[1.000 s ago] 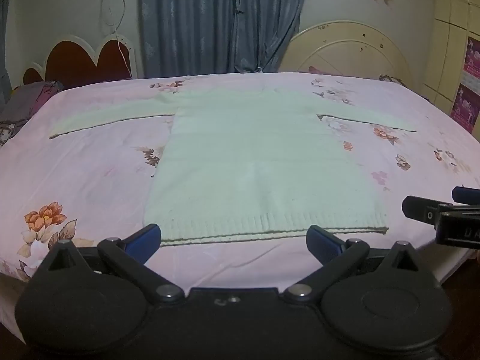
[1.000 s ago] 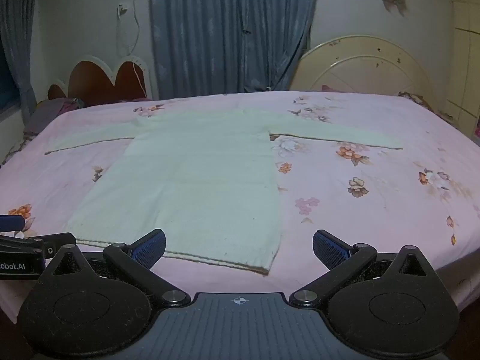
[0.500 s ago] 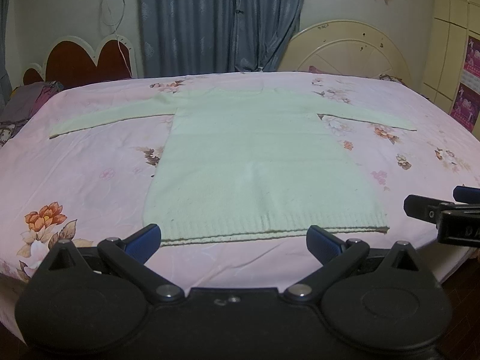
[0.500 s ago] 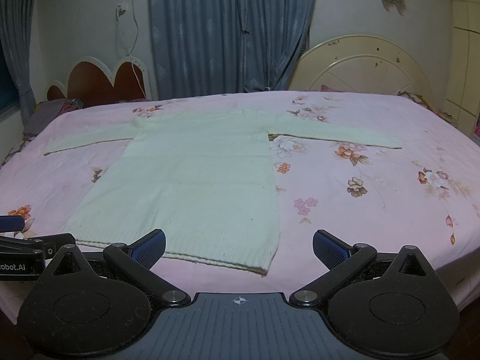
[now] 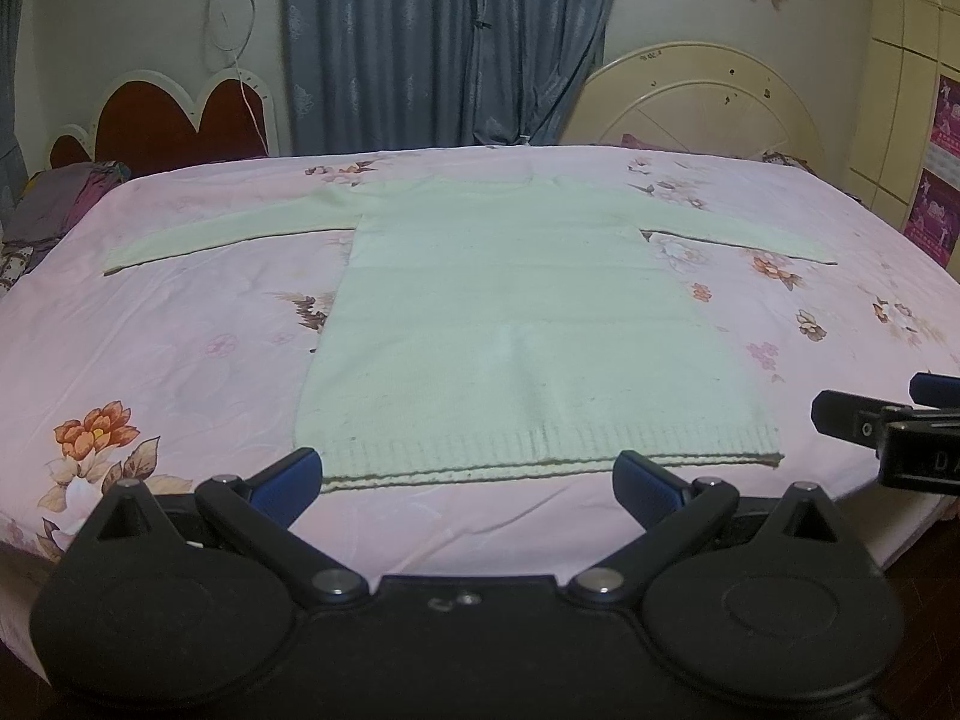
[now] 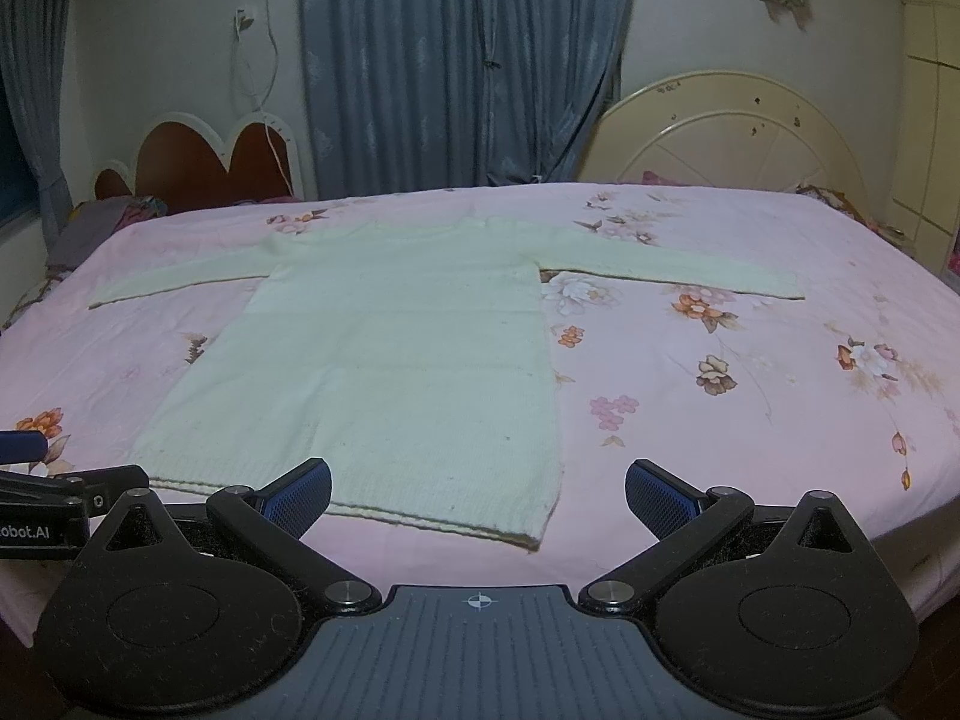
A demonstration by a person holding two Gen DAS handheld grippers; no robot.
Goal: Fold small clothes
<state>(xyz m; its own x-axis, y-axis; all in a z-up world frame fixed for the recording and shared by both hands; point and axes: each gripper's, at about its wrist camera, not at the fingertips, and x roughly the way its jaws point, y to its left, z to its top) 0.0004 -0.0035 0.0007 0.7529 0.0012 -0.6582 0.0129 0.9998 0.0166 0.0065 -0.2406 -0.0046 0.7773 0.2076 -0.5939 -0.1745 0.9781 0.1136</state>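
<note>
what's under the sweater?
The pale sweater lies flat, sleeves spread, directly on the pink floral bedsheet. Whatever sheet pattern sits beneath it is covered.

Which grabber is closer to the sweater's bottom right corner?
The right gripper. That corner of the pale green sweater lies just ahead, between its open fingers. The left gripper faces the hem further left, toward the middle; neither touches it.
</note>
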